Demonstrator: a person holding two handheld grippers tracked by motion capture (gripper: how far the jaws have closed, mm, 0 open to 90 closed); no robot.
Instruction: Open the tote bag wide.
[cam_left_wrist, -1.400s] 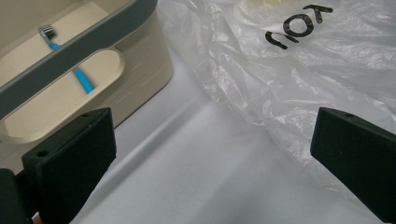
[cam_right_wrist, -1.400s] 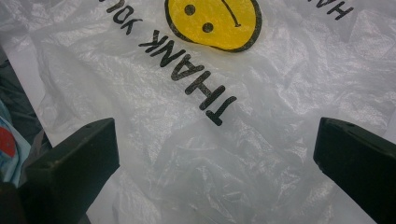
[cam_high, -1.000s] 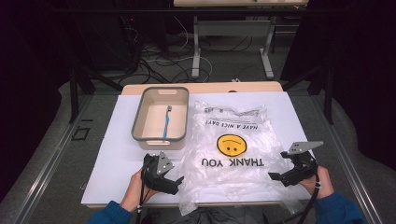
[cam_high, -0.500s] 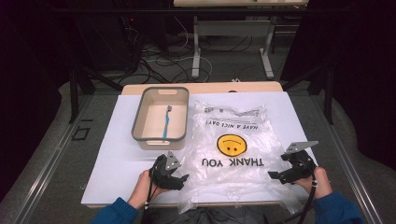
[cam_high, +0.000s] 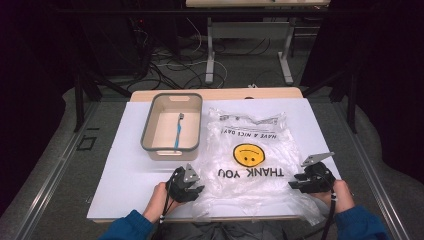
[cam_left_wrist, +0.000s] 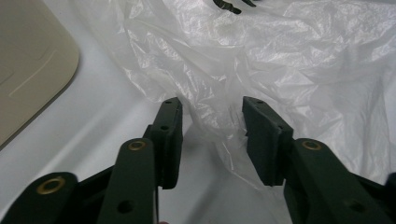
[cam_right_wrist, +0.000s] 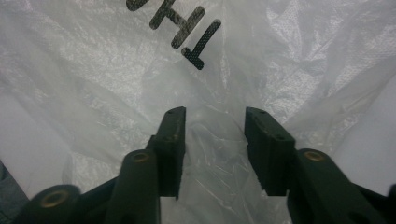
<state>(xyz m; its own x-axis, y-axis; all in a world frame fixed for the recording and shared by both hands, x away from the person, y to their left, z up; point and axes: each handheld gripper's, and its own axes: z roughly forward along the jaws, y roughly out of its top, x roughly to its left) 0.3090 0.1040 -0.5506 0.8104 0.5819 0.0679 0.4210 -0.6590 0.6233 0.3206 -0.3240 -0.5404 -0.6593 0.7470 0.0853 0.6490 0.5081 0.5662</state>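
A crinkled clear plastic bag (cam_high: 250, 145) printed with a yellow smiley and "THANK YOU" lies flat on the white tabletop (cam_high: 125, 170). My left gripper (cam_high: 198, 189) is at the bag's near left corner. In the left gripper view its jaws (cam_left_wrist: 212, 109) have just been closing and stand apart around a raised fold of the bag (cam_left_wrist: 280, 60). My right gripper (cam_high: 294, 183) is at the near right edge. Its jaws (cam_right_wrist: 212, 116) have also been closing and straddle bag film (cam_right_wrist: 116, 70), with a gap still showing.
A beige bin with a grey rim (cam_high: 148, 131) stands left of the bag, and a blue toothbrush (cam_high: 178, 131) lies inside it. The table's front edge runs just below both hands. Table legs and cables are on the floor beyond the far edge.
My left gripper has moved right onto the bag's near left corner. Both pairs of jaws have narrowed. The right hand has stayed put.
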